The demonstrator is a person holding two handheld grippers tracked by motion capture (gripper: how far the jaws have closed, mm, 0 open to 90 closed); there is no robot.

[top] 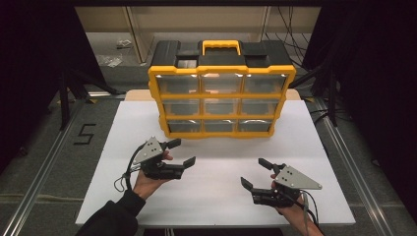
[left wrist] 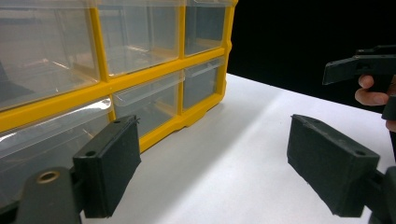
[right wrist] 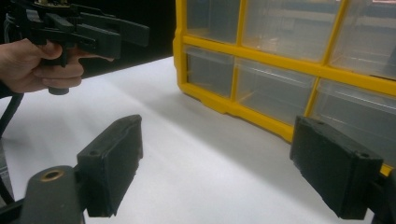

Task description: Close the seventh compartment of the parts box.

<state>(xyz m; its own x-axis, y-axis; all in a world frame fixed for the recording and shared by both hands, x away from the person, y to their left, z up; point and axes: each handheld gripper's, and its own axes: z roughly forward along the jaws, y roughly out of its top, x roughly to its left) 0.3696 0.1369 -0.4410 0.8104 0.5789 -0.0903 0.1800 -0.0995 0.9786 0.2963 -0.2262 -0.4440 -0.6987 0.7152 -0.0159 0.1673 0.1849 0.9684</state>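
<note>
Both tools, left tool [top: 182, 152] and right tool [top: 255, 173], are held spread wide near the yellow drawer box [top: 221, 101] on the white counter [top: 128, 128].

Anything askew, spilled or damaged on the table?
Nothing stands out. The yellow drawer cabinet stands upright on the white board, all nine clear drawers shut and flush. Left gripper and right gripper are both open, clear of it, nothing spilled.
</note>
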